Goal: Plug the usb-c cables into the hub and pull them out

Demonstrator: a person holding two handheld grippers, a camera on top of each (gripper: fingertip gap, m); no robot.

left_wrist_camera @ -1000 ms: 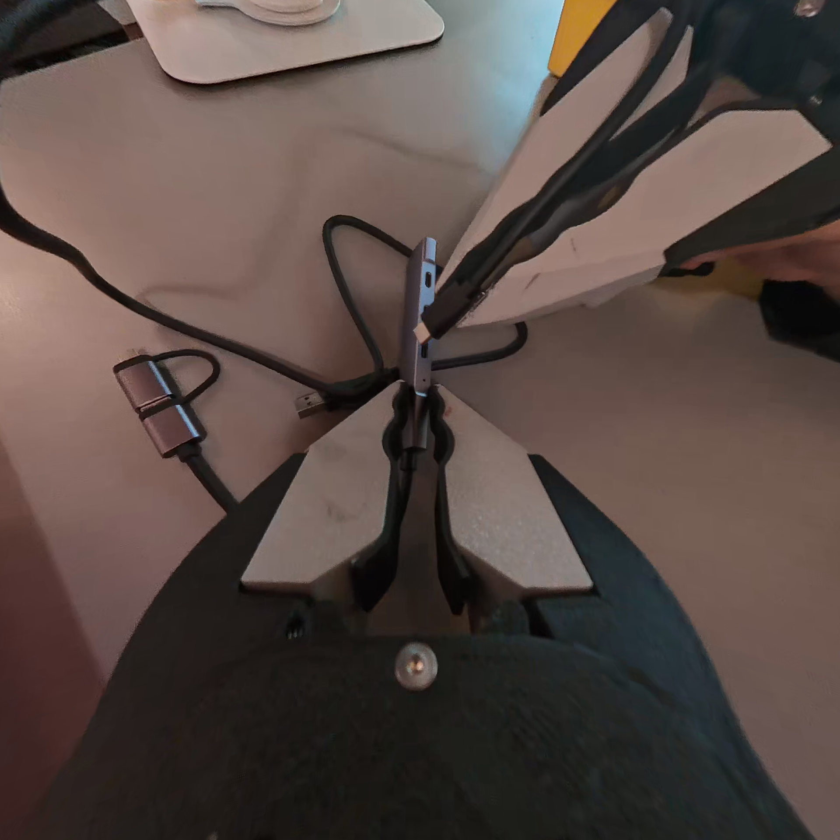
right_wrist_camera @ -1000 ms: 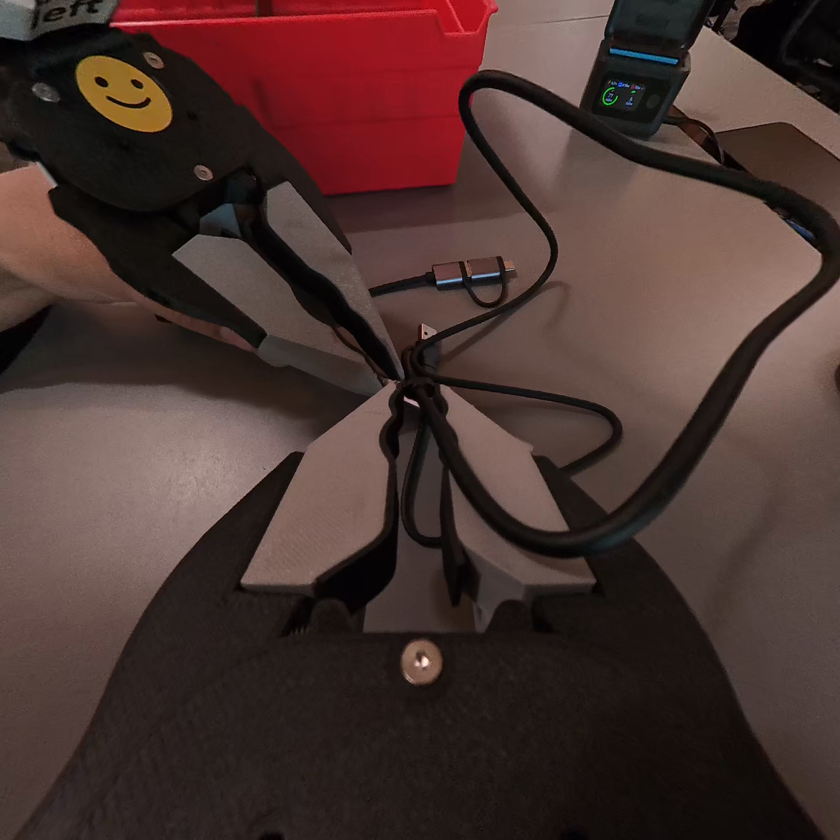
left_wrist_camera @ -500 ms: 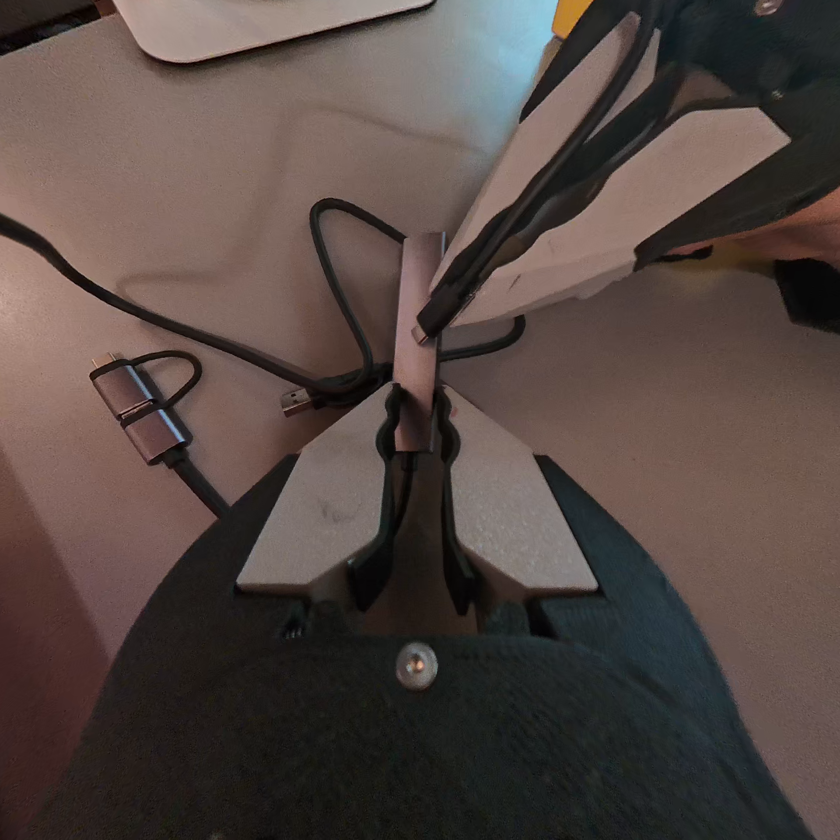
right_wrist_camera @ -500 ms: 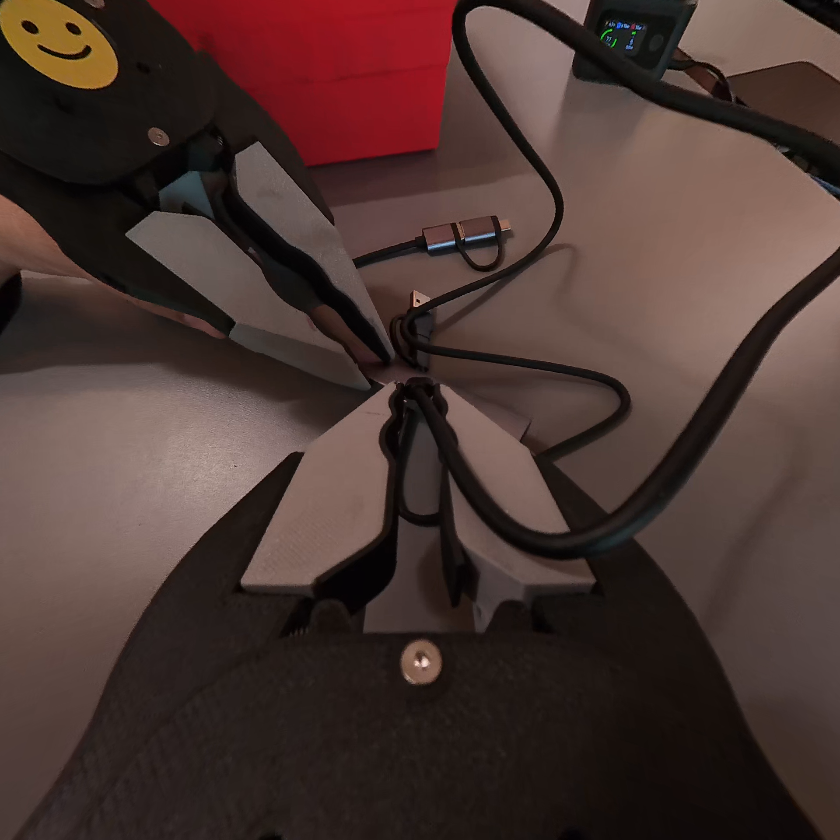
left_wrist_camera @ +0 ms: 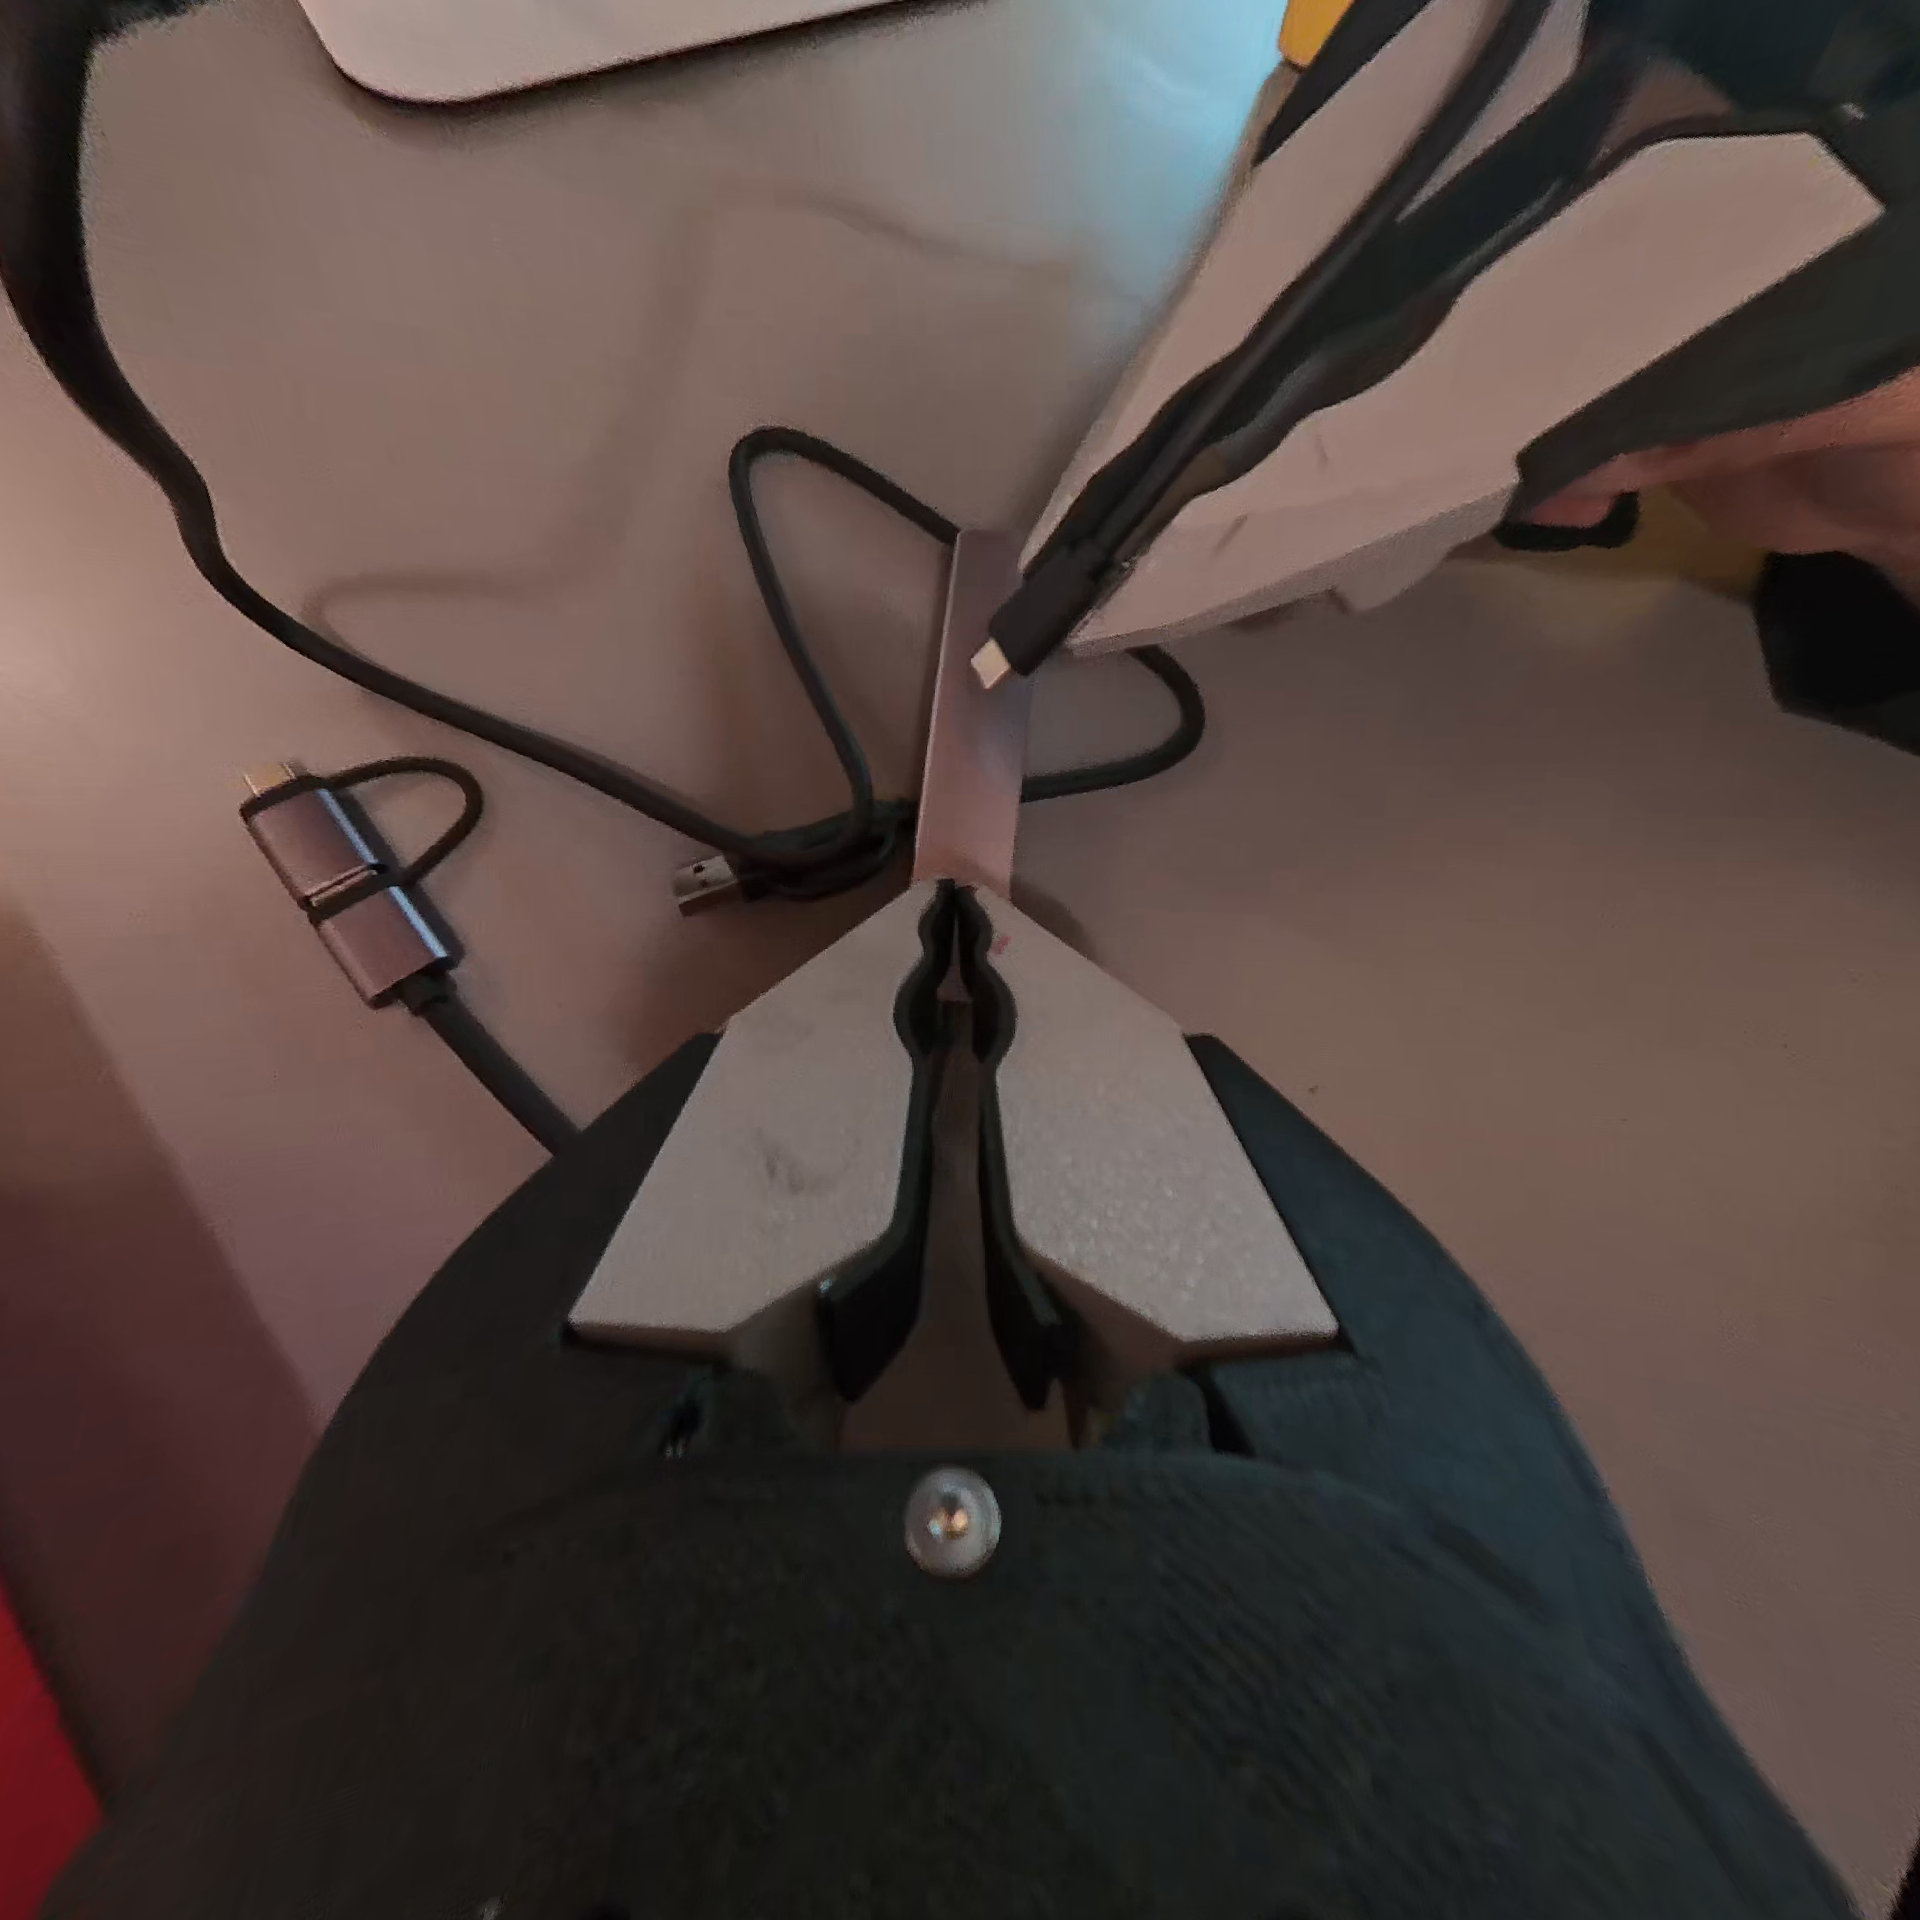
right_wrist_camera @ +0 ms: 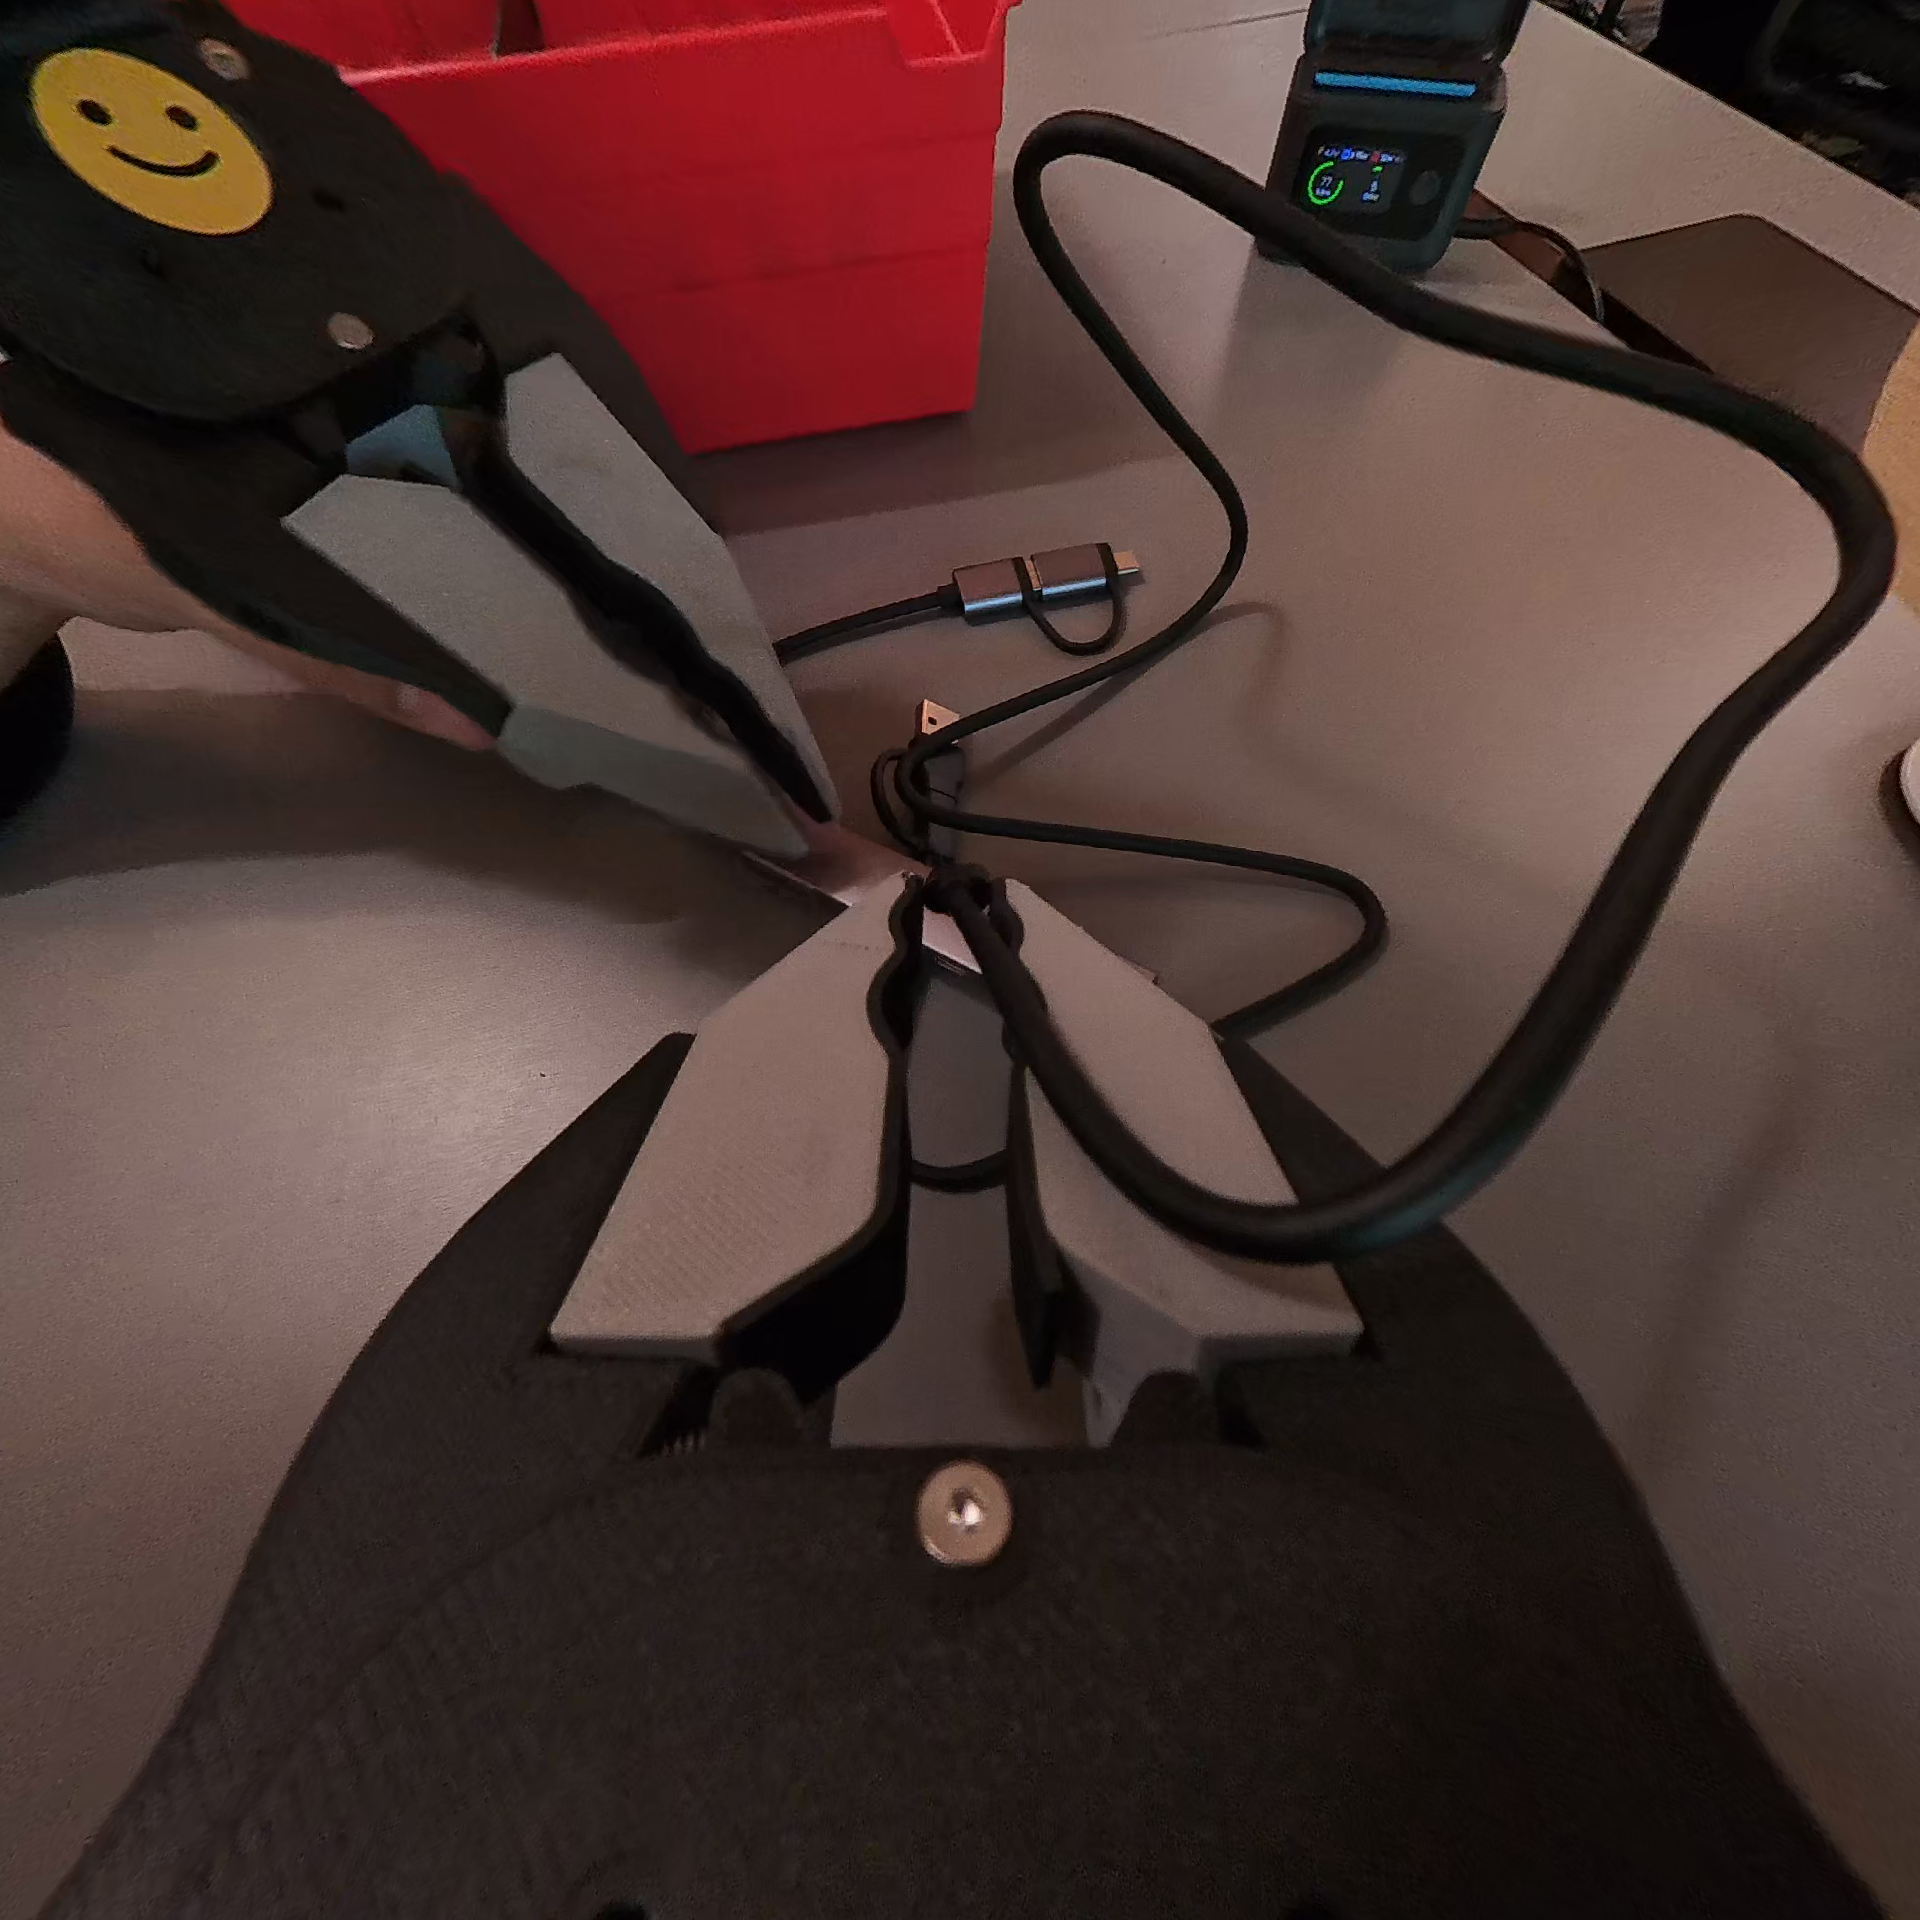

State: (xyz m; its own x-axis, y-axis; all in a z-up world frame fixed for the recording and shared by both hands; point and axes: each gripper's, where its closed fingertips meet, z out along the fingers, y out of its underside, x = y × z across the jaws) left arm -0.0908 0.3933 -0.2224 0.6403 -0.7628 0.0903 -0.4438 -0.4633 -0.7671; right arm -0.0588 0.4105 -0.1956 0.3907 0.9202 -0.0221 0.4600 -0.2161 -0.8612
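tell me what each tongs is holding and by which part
Left tongs: shut on the hub, at its near end. Right tongs: usb-c cable, just behind the plug.

The near end of the hub point(left_wrist_camera: 971, 748) vanished behind the tips of my left hand-held gripper point(left_wrist_camera: 951, 899), so I could not tell whether the pads actually pinched it. No port on it was visible from the left wrist view. In the right wrist view my right hand-held gripper point(right_wrist_camera: 951, 894) covered the usb-c plug completely, and only the black cable point(right_wrist_camera: 1558, 1091) running out between its fingers showed. The red bin point(right_wrist_camera: 727, 229) was cut off by the top edge there. The white pad point(left_wrist_camera: 582, 42) at the far side of the bench point(left_wrist_camera: 1455, 935) was cropped too. The small device's screen point(right_wrist_camera: 1351, 182) was too tiny to make out.
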